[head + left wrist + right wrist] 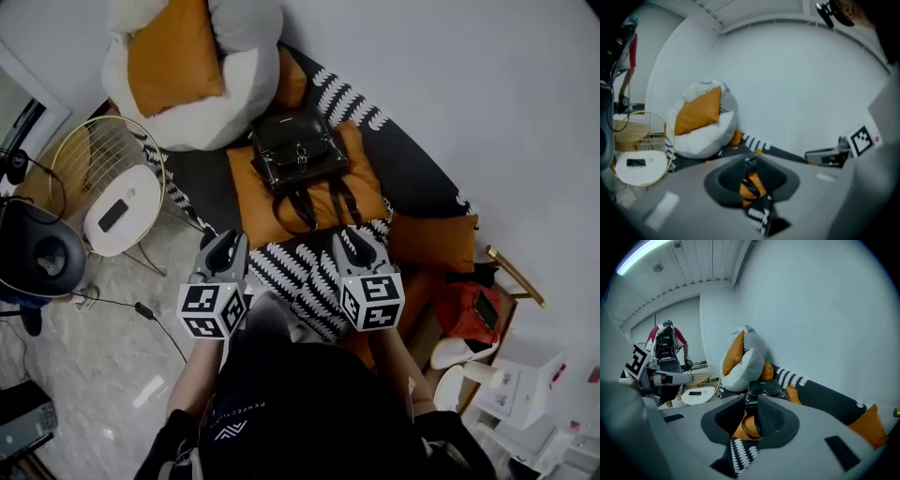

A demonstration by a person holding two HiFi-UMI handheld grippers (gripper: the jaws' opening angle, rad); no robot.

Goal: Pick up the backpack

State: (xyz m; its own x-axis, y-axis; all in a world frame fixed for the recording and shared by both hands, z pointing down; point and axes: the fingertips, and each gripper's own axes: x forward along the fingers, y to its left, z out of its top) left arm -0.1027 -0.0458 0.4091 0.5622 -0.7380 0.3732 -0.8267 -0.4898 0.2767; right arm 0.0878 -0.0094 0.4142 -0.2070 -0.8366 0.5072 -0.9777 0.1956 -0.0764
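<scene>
The left gripper (223,244) and right gripper (360,241) hover slightly parted, empty, near the black backpack (298,150); a shallow pinch on its loose straps (345,200) could slip

The front approach over the patterned blanket (298,267) from the left gripper (227,242) and right gripper (353,238) to the backpack (298,150) lies open, while the white beanbag (242,84) crowds its far side, the round side table (137,191) stands well off to the left and the wall (469,94) bounds the right.
</scene>
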